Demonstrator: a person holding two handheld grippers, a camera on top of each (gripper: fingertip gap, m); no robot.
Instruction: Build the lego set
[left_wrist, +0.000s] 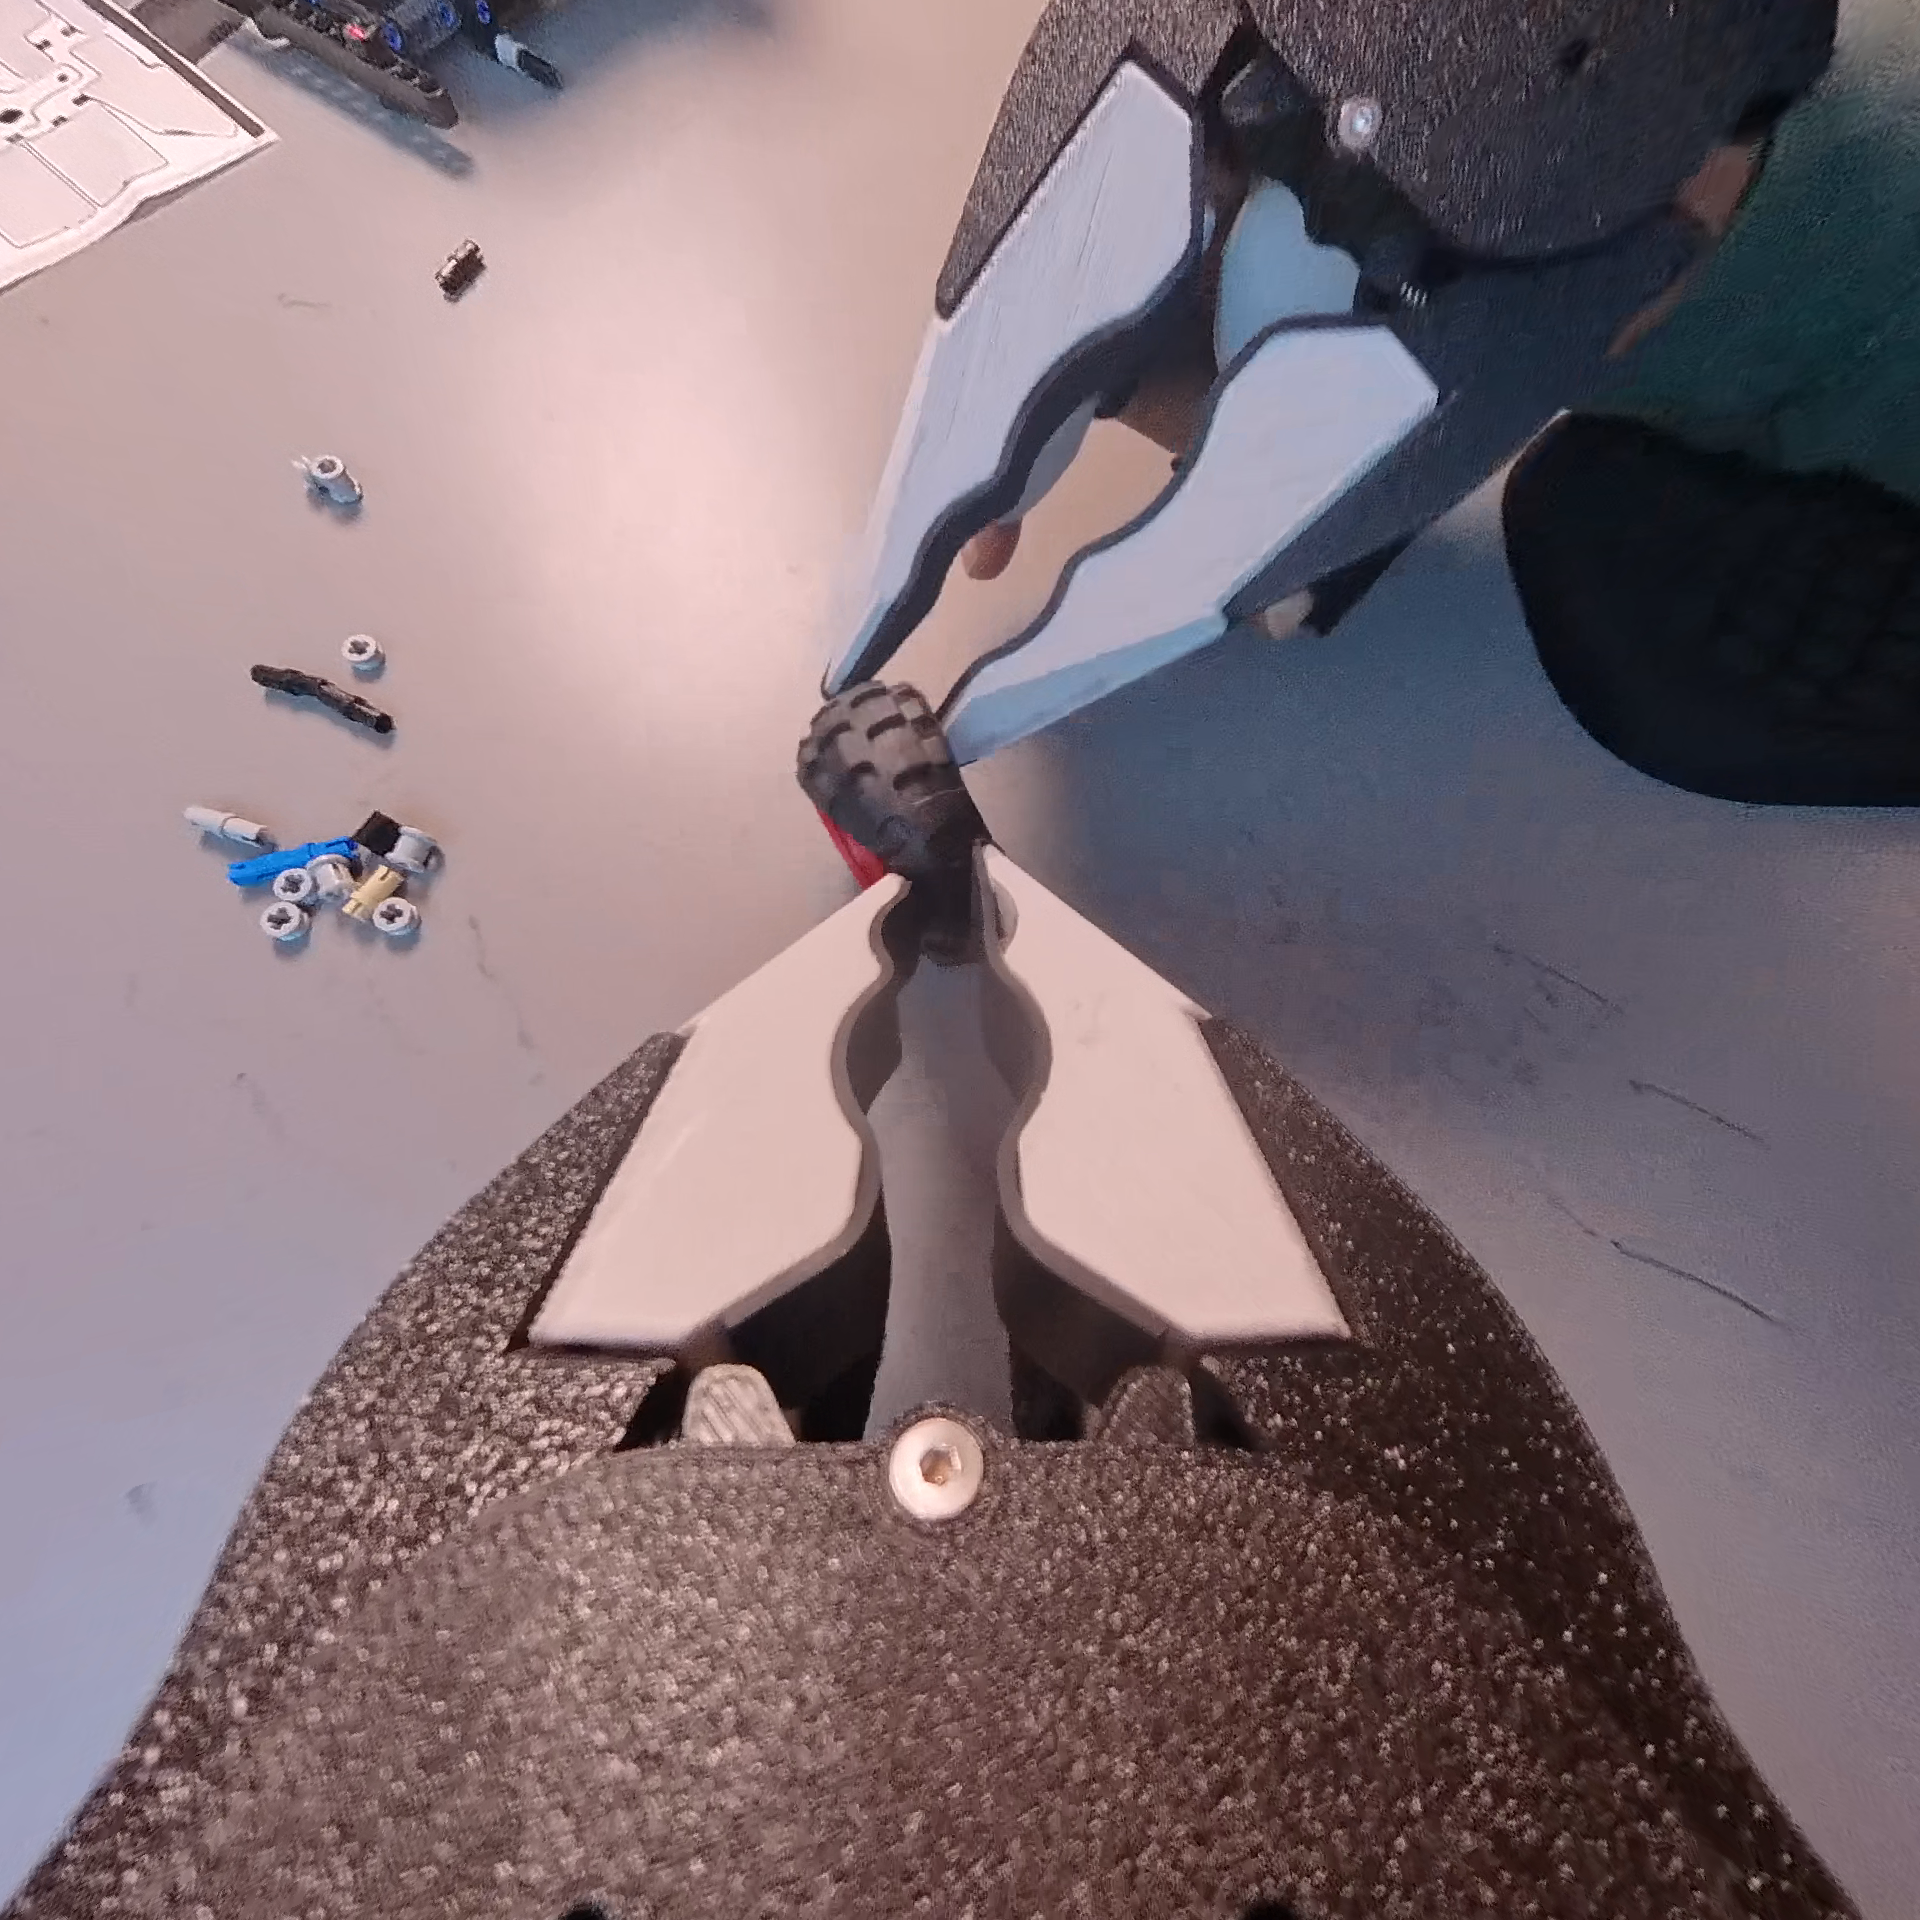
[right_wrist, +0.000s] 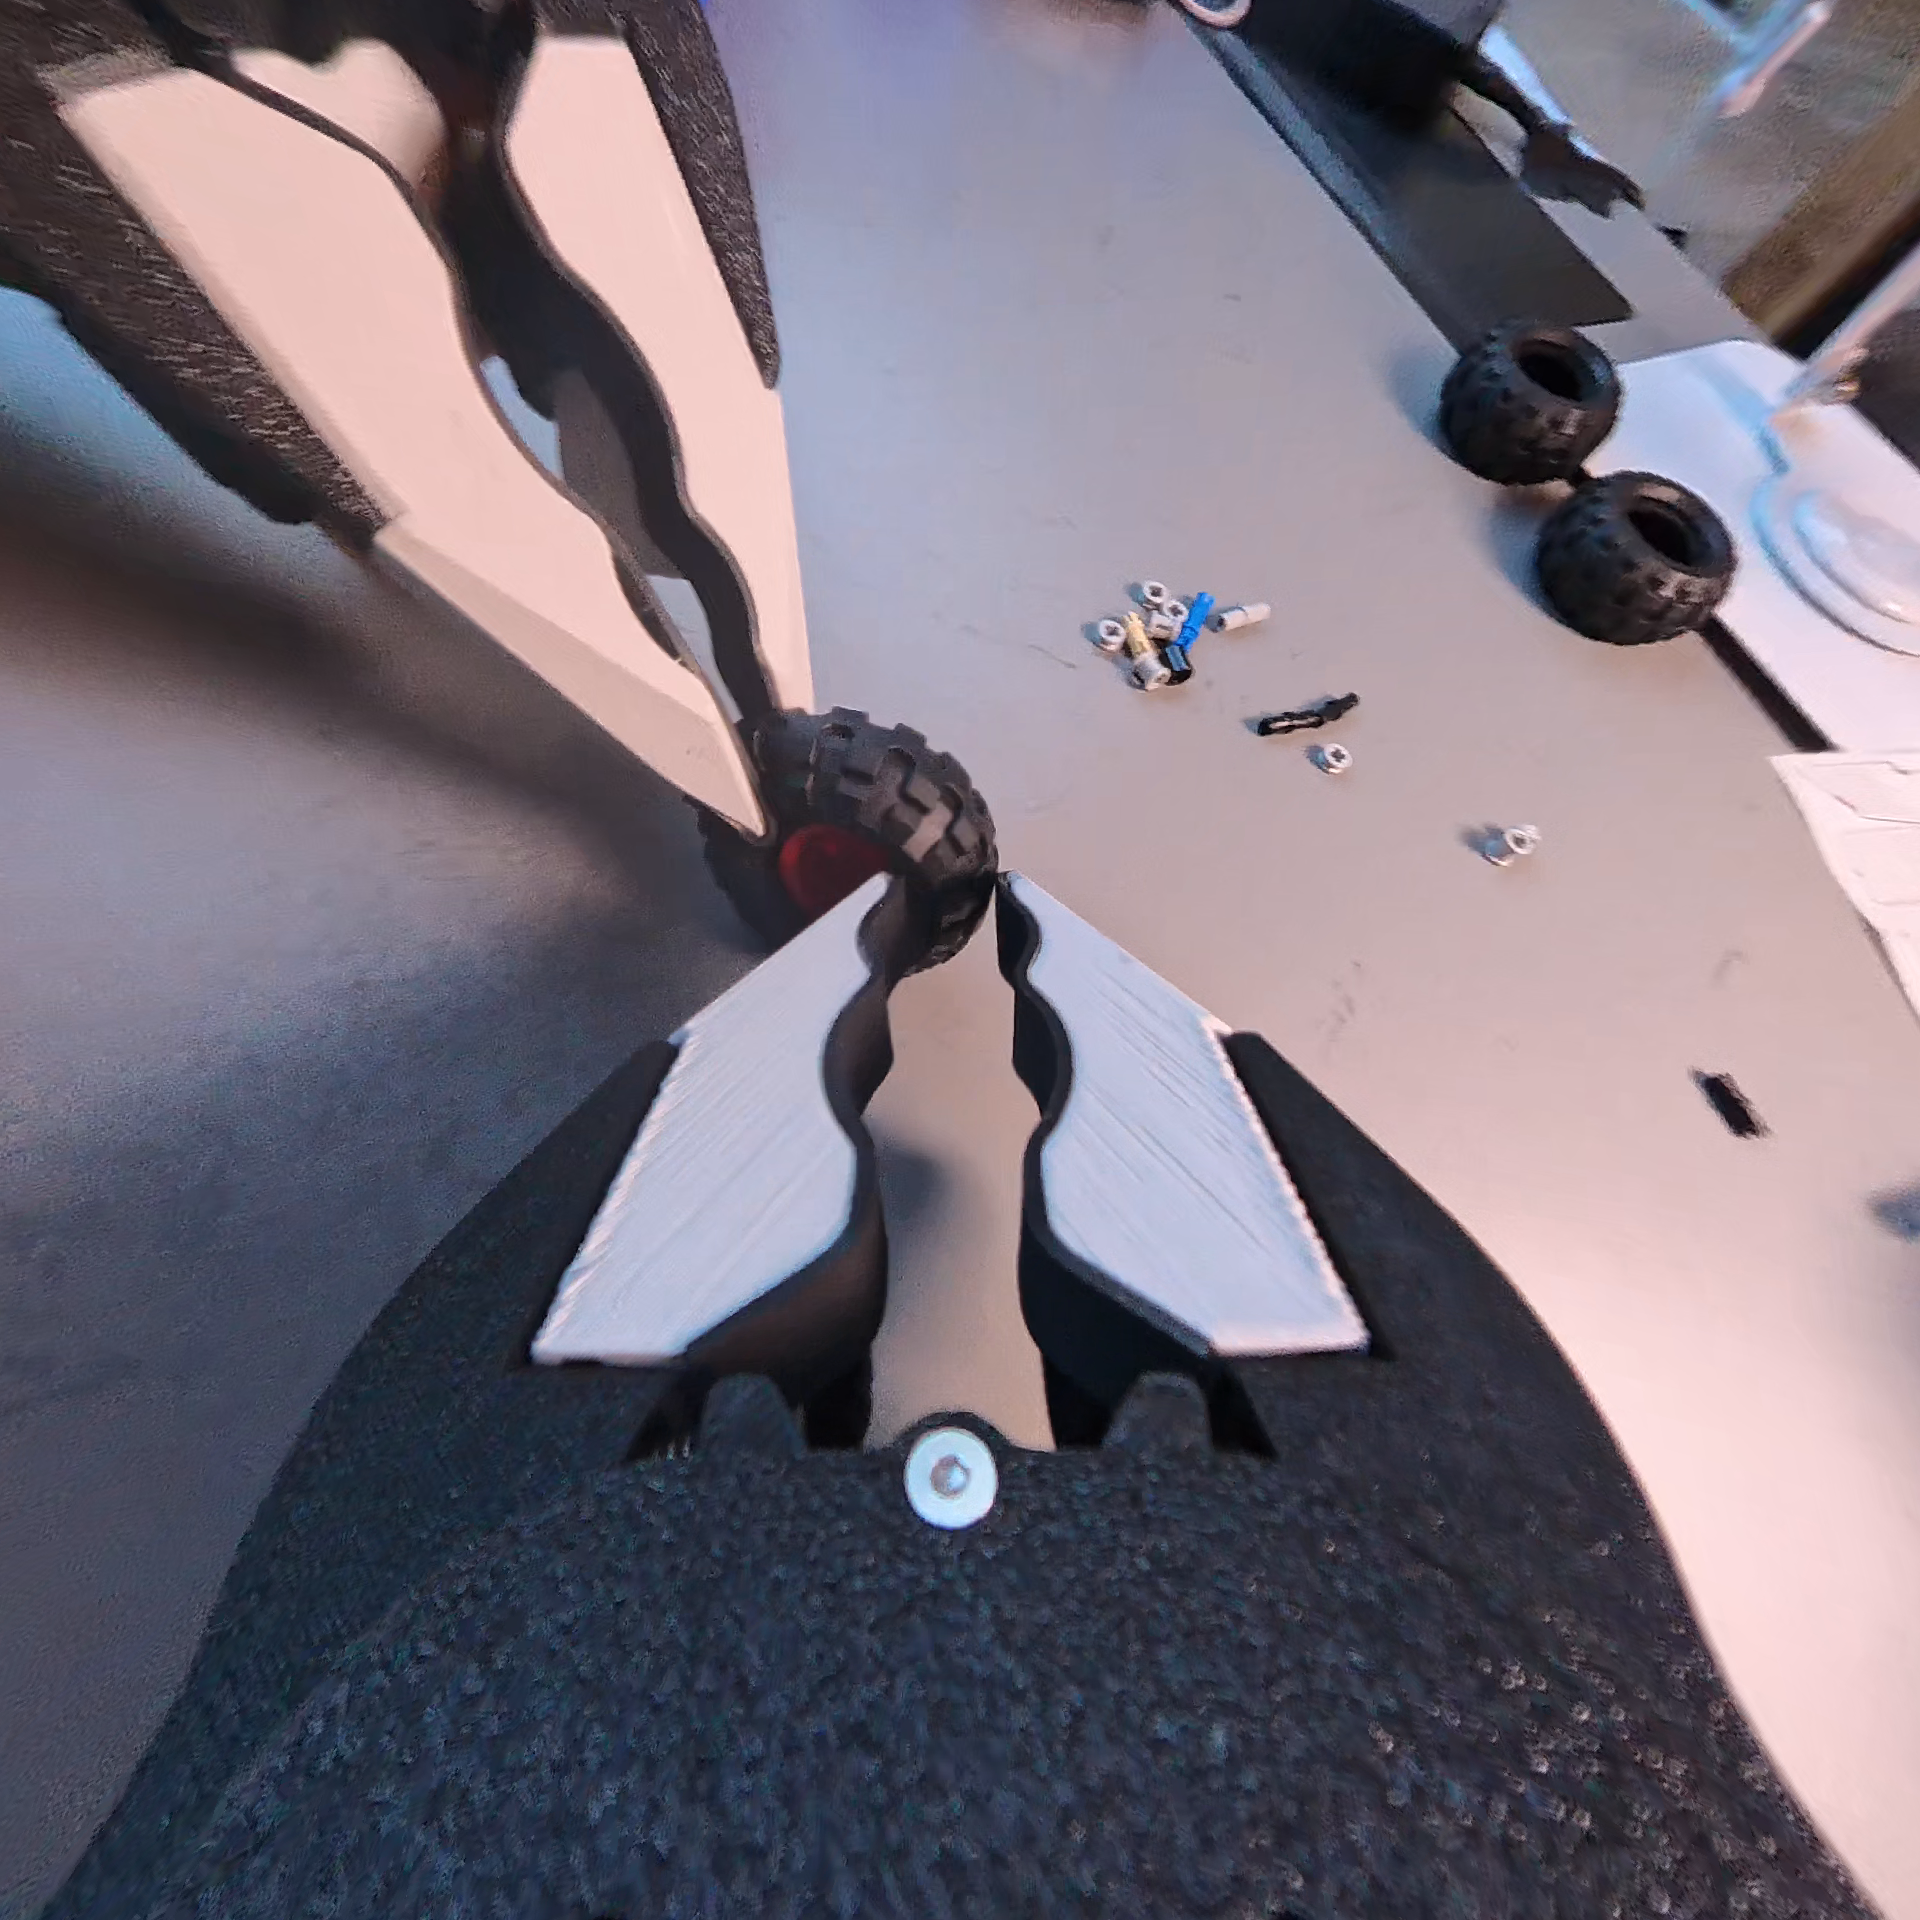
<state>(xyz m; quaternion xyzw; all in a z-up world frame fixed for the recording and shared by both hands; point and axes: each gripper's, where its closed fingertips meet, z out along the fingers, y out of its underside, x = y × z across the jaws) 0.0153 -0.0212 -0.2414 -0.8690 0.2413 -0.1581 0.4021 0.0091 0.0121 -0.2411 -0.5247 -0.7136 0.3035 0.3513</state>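
While both tongs pinch one knobby tire (right_wrist: 883, 821), red hub (right_wrist: 826, 862) faces sideways.

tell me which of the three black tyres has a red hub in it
The tyre gripped between both grippers' tips; red shows at its centre. The two loose tyres farther off on the table show empty dark holes.

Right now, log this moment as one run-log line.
left hand-held gripper: shut on black knobby rubber tyre with red hub | right hand-held gripper: shut on same tyre | two loose black tyres: untouched
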